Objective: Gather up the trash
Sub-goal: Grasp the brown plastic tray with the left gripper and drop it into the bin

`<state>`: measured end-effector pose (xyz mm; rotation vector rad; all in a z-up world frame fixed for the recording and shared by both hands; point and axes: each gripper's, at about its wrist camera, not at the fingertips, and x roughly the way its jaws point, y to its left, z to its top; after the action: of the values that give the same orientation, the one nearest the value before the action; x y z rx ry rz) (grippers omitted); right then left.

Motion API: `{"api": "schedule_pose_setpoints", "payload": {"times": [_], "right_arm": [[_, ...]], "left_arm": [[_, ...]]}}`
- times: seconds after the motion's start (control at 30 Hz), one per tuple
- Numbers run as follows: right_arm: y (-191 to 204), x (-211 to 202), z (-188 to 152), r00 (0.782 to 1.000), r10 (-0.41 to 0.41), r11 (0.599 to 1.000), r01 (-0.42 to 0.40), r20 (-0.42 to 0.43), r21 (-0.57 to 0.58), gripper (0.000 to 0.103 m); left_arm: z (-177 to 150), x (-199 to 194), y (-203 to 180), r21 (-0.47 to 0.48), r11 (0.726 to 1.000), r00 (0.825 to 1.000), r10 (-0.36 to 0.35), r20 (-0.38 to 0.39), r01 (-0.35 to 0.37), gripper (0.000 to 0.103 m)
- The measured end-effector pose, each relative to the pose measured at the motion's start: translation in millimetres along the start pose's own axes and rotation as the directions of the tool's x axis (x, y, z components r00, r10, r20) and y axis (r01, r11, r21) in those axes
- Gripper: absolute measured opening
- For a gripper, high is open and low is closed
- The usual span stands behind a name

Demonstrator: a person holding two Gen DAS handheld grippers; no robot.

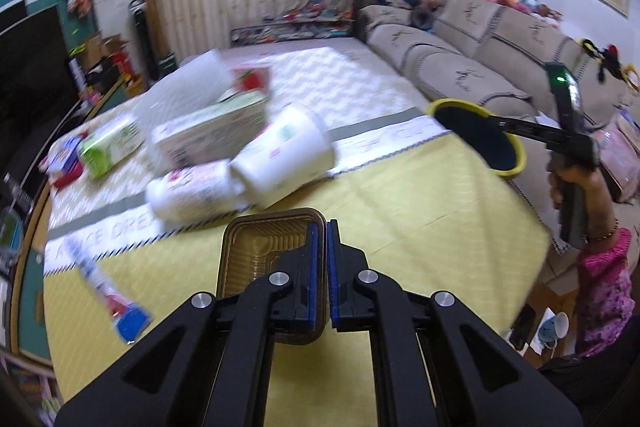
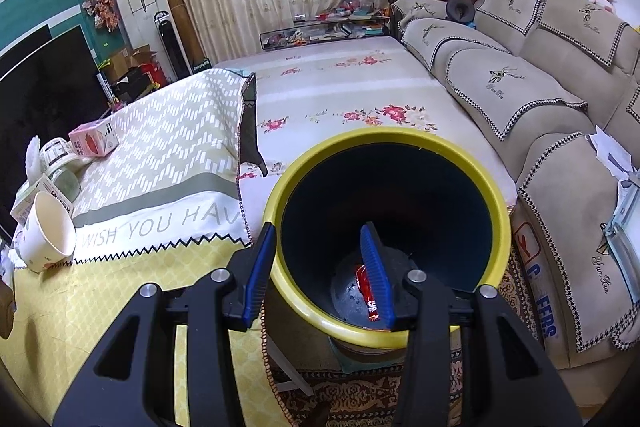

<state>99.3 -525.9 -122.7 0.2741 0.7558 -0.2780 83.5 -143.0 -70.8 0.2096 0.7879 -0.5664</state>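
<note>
My left gripper [image 1: 322, 227] is shut on the rim of a brown plastic tray [image 1: 256, 251] and holds it over the yellow tablecloth [image 1: 400, 227]. My right gripper [image 2: 320, 231] grips the yellow rim of a dark bin [image 2: 400, 139], one finger outside, one inside; it also shows in the left wrist view [image 1: 476, 135], held at the table's right edge. A red wrapper [image 2: 366, 287] lies at the bin's bottom. On the table lie a white paper cup [image 1: 284, 155], a white packet [image 1: 192, 195], cartons [image 1: 212, 131] and a blue-red wrapper [image 1: 124, 315].
A beige sofa [image 2: 520, 75] runs along the right. A flowered mat [image 2: 340, 95] lies beyond the table. A TV [image 2: 44, 95] stands at the left. A patterned rug [image 2: 360, 395] is under the bin.
</note>
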Motion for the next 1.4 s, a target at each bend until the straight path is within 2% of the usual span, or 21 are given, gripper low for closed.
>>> {"api": "schedule_pose_setpoints", "payload": {"times": [0.17, 0.33, 0.43, 0.67, 0.87, 1.0, 1.07, 1.1, 1.13, 1.23, 1.3, 1.4], "right_arm": [[-13, -12, 3, 0.999, -0.019, 1.000, 0.018, 0.034, 0.022, 0.042], [-32, -23, 5, 0.997, -0.052, 0.997, 0.049, 0.064, 0.052, 0.042], [-50, -32, 6, 0.993, -0.080, 0.994, 0.073, 0.084, 0.085, 0.042], [-89, -47, 7, 0.982, -0.146, 0.980, 0.127, 0.120, 0.155, 0.044], [-109, -51, 6, 0.977, -0.176, 0.970, 0.151, 0.122, 0.193, 0.045], [-119, -51, 4, 0.974, -0.195, 0.964, 0.167, 0.119, 0.209, 0.051], [-120, -51, 3, 0.973, -0.198, 0.963, 0.171, 0.116, 0.209, 0.051], [-120, -50, 3, 0.973, -0.200, 0.963, 0.174, 0.115, 0.207, 0.051], [-120, -50, 3, 0.973, -0.203, 0.963, 0.177, 0.114, 0.206, 0.051], [-118, -49, 3, 0.971, -0.210, 0.962, 0.185, 0.112, 0.200, 0.051], [-115, -48, 3, 0.971, -0.211, 0.963, 0.188, 0.109, 0.192, 0.051], [-110, -46, 3, 0.972, -0.213, 0.965, 0.192, 0.104, 0.180, 0.052]], "left_arm": [[23, 14, -38, 0.073, 0.995, 0.998, -0.067, 0.006, 0.067, 0.005], [51, 46, -82, 0.143, 0.979, 0.989, -0.147, -0.013, 0.147, 0.005], [74, 69, -116, 0.192, 0.961, 0.980, -0.199, -0.024, 0.200, 0.005], [118, 125, -201, 0.307, 0.909, 0.959, -0.273, -0.070, 0.281, 0.005], [142, 181, -258, 0.355, 0.885, 0.954, -0.277, -0.118, 0.301, 0.005], [152, 211, -278, 0.362, 0.889, 0.960, -0.252, -0.124, 0.280, 0.007], [158, 231, -280, 0.351, 0.898, 0.964, -0.235, -0.123, 0.264, 0.020], [160, 234, -280, 0.348, 0.902, 0.966, -0.230, -0.116, 0.257, 0.032], [161, 235, -278, 0.344, 0.904, 0.967, -0.229, -0.109, 0.253, 0.038], [164, 230, -274, 0.327, 0.910, 0.968, -0.237, -0.088, 0.253, 0.046], [164, 218, -264, 0.320, 0.913, 0.968, -0.240, -0.074, 0.251, 0.046], [157, 182, -245, 0.308, 0.922, 0.971, -0.237, -0.023, 0.232, 0.050]]}}
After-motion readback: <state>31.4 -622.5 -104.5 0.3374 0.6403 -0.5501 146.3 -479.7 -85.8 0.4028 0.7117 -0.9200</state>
